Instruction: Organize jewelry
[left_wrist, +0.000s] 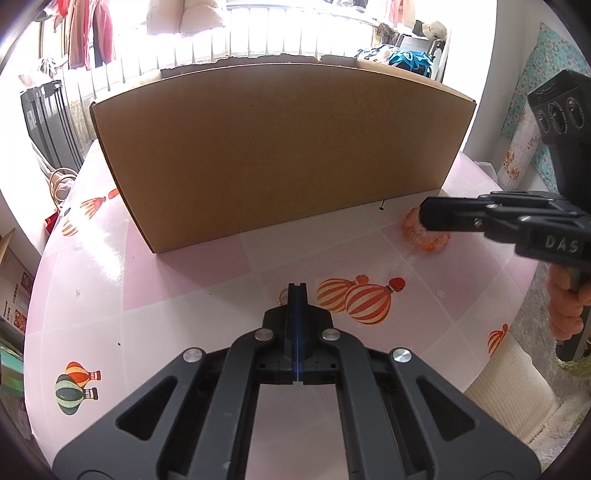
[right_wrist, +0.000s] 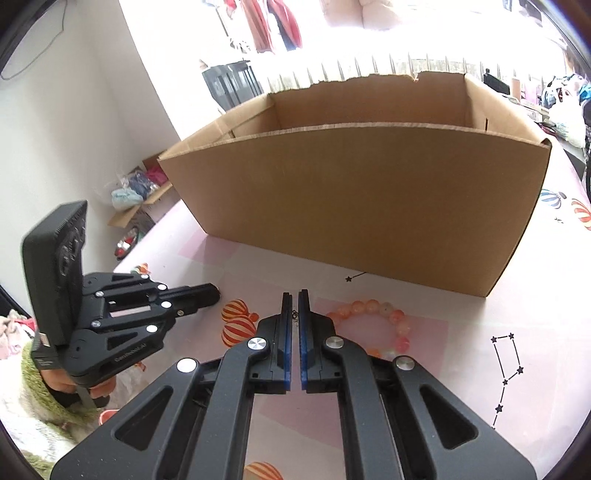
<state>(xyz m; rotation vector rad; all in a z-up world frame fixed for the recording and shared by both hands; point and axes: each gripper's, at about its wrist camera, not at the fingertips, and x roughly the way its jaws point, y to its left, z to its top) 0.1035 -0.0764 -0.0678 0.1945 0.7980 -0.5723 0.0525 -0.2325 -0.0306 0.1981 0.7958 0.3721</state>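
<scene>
An open cardboard box (left_wrist: 280, 147) stands on the pink table; it also shows in the right wrist view (right_wrist: 369, 199). My left gripper (left_wrist: 297, 290) is shut, with a small gold ring (left_wrist: 282, 295) at its tips; it shows from the side in the right wrist view (right_wrist: 212, 293). An orange bead bracelet (right_wrist: 373, 314) lies on the table in front of the box; it also shows in the left wrist view (left_wrist: 428, 236). My right gripper (right_wrist: 295, 299) is nearly shut on a small dark chain piece (right_wrist: 294, 316), just left of the bracelet.
The tablecloth (left_wrist: 184, 280) has balloon prints. The table edge runs along the left in the left wrist view. Clutter lies on the floor beyond the table (right_wrist: 136, 199).
</scene>
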